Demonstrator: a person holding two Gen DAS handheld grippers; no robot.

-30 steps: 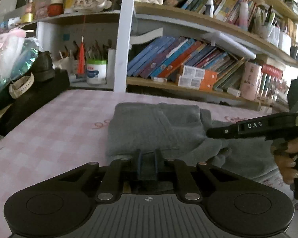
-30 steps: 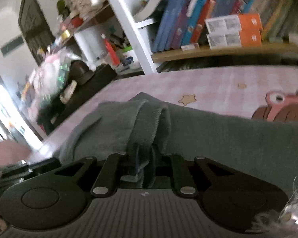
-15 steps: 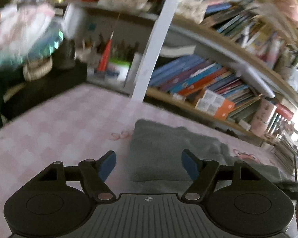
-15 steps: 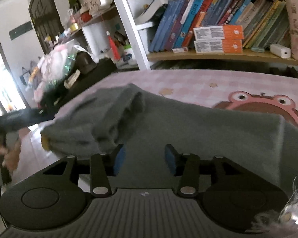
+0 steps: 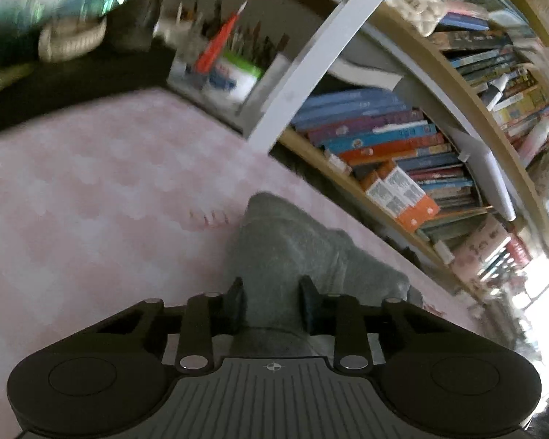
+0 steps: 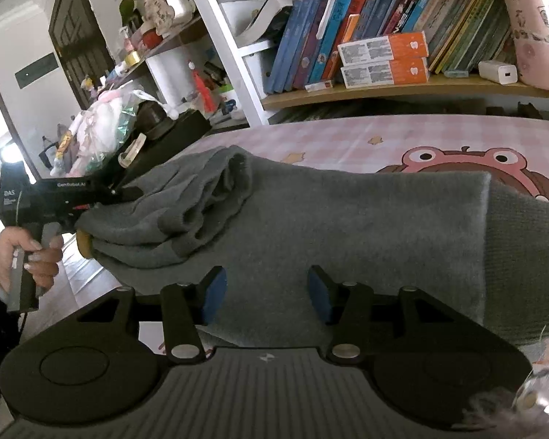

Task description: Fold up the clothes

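A grey knitted garment [image 6: 347, 226] lies folded on the pink checked bed sheet [image 6: 340, 135], with a bunched layer on its left end. My right gripper [image 6: 267, 292] is open just above the garment's near edge, nothing between its blue pads. My left gripper [image 5: 271, 307] is tilted and partly open, its fingers astride a ridge of the grey garment [image 5: 292, 248]. In the right wrist view the left gripper [image 6: 124, 194] points at the garment's folded left end, held by a person's hand [image 6: 36, 259].
A bookshelf [image 6: 384, 87] full of books runs along the far side of the bed. A black case with bags and toys [image 6: 172, 128] stands at the bed's left end. A cartoon print [image 6: 457, 161] shows on the sheet beyond the garment.
Both grippers were shut on the garment a second ago and have let go. The left gripper opened wide, then narrowed over the fabric and tilted. The right one stays open.
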